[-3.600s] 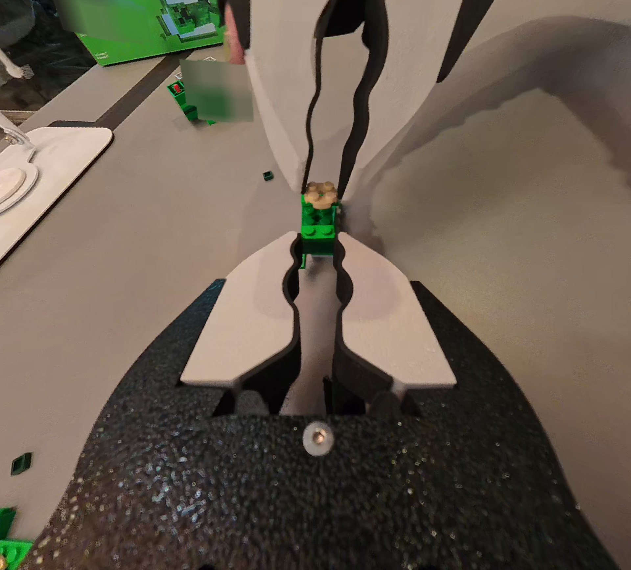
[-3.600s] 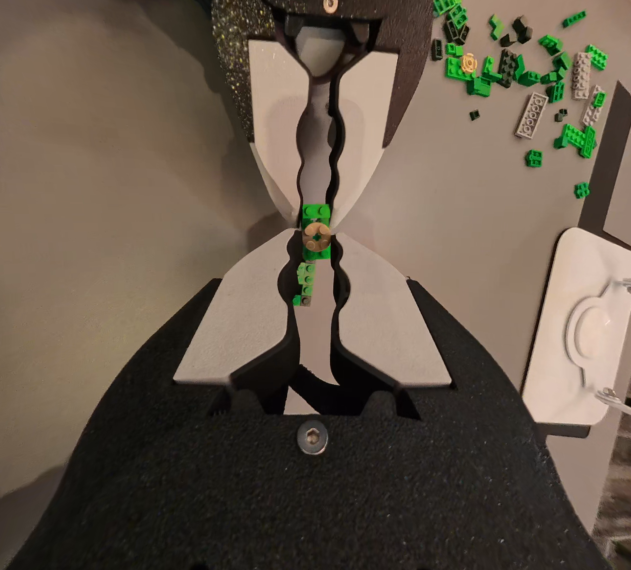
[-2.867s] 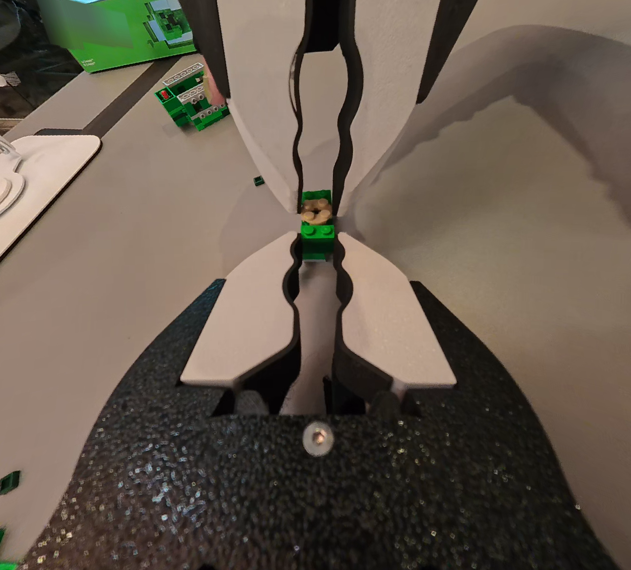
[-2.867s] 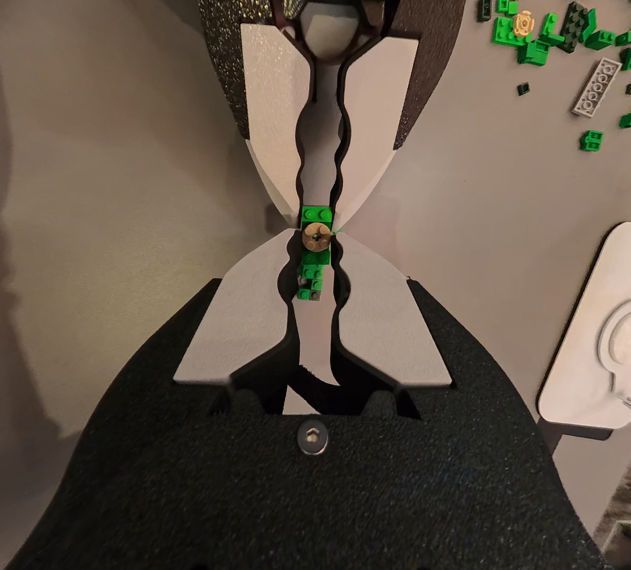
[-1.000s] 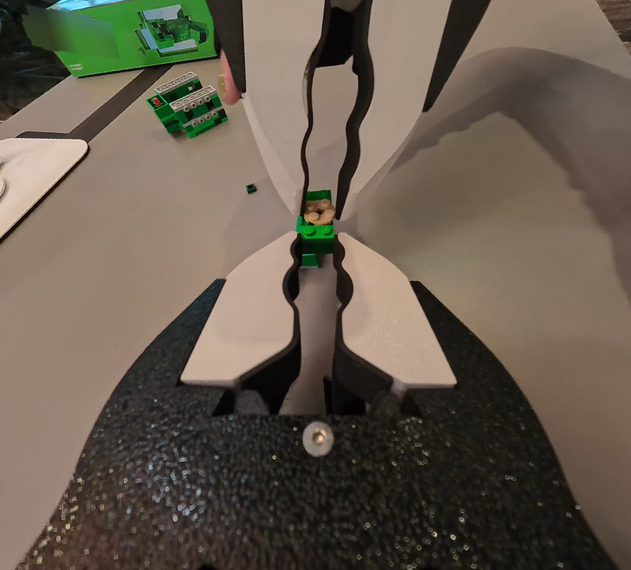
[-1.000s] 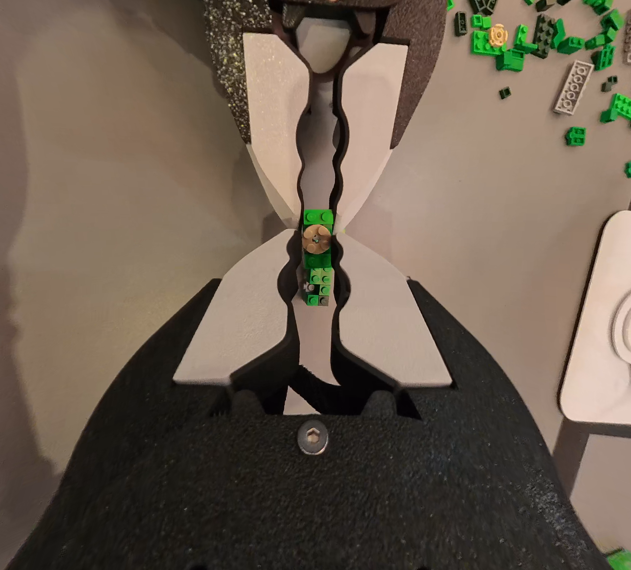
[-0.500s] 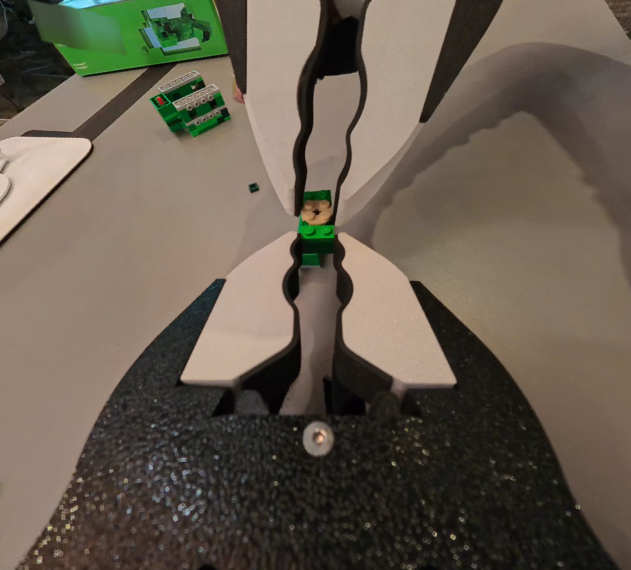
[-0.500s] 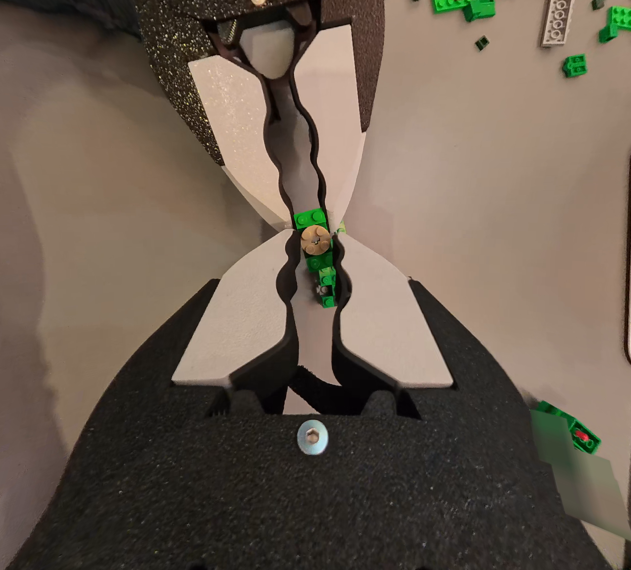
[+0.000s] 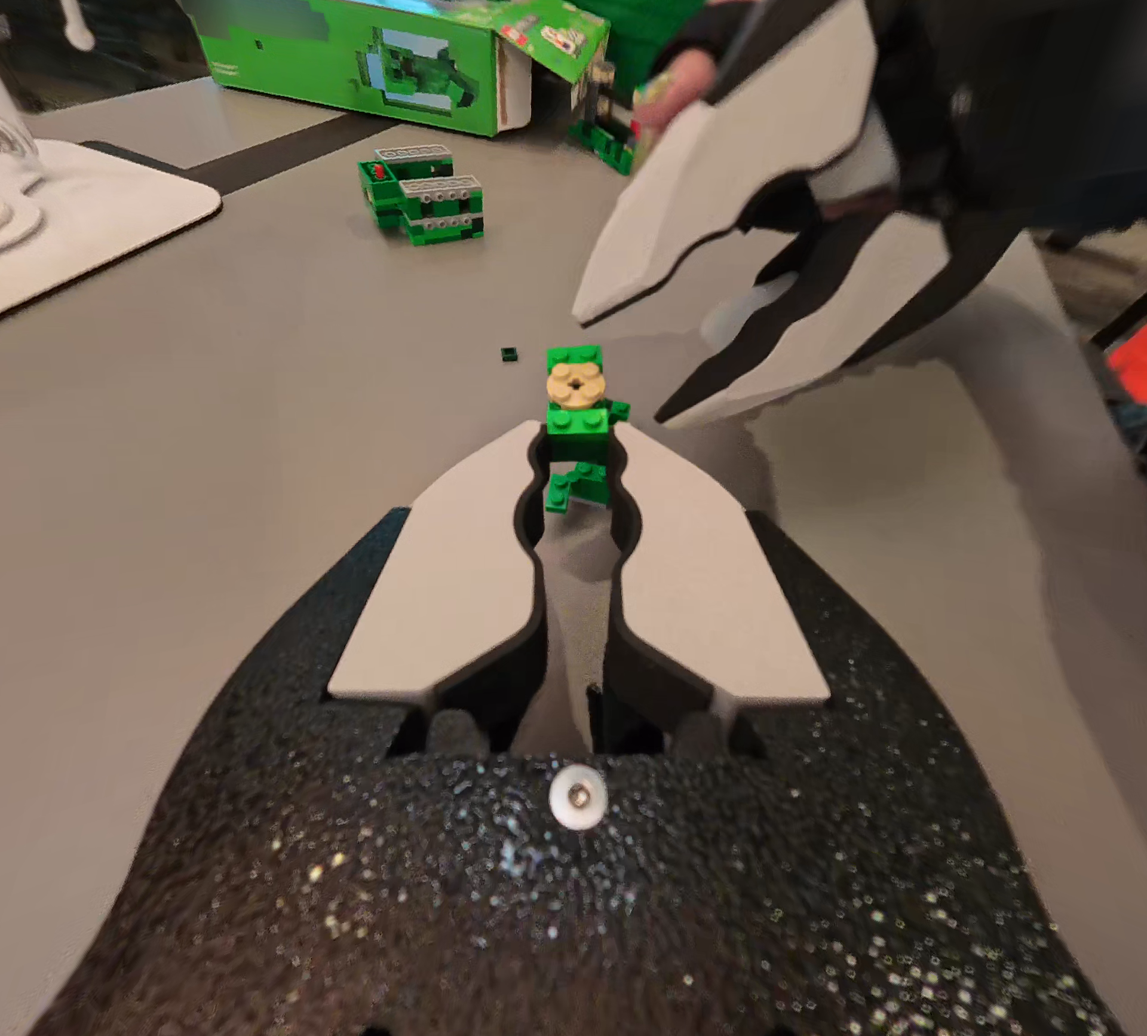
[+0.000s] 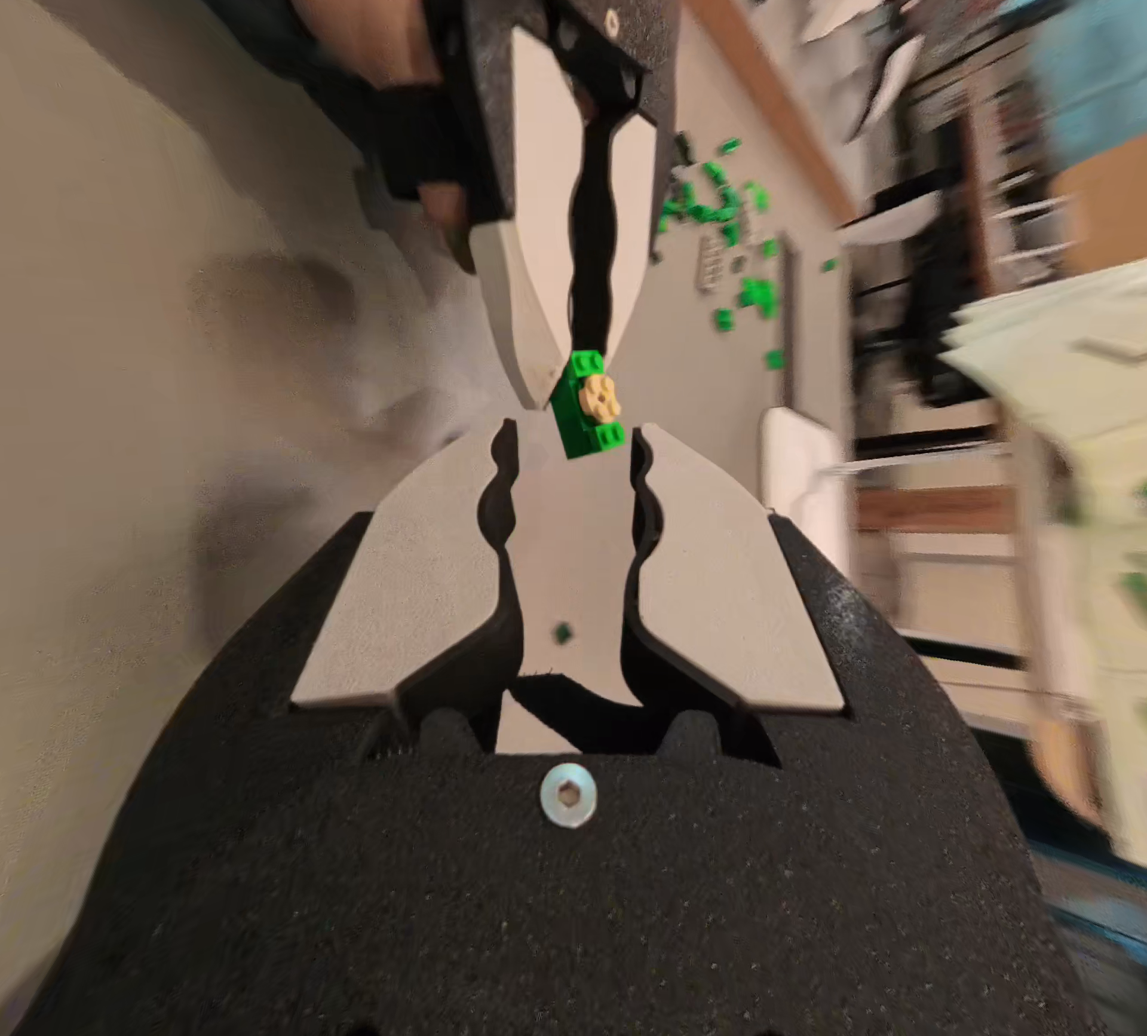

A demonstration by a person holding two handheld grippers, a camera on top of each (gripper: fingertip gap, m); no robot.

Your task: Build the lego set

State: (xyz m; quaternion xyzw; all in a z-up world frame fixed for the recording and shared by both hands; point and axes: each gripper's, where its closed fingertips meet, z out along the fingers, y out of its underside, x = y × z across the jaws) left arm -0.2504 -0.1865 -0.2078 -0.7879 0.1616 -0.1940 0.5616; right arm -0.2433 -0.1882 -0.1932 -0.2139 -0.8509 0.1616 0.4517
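Note:
A small green brick assembly (image 9: 576,435) with a tan round plate (image 9: 576,387) on top is held above the grey table. My left gripper (image 9: 577,438) is shut on its lower part. My right gripper (image 9: 620,368) is open and empty, just right of the assembly and apart from it. In the right wrist view, which is blurred, the right gripper (image 10: 572,429) is open with the assembly (image 10: 583,423) just beyond its tips. The left gripper (image 10: 574,379) grips the assembly from the far side.
A green set box (image 9: 372,62) stands at the back. A partly built green and grey block (image 9: 425,193) lies in front of it. A tiny dark green piece (image 9: 509,354) lies near the assembly. A white mat (image 9: 93,211) is at the left. Loose bricks (image 10: 726,236) lie farther off.
My right gripper has opened, let go of the assembly and swung away to the right. My left gripper still holds the assembly, and both views have tilted.

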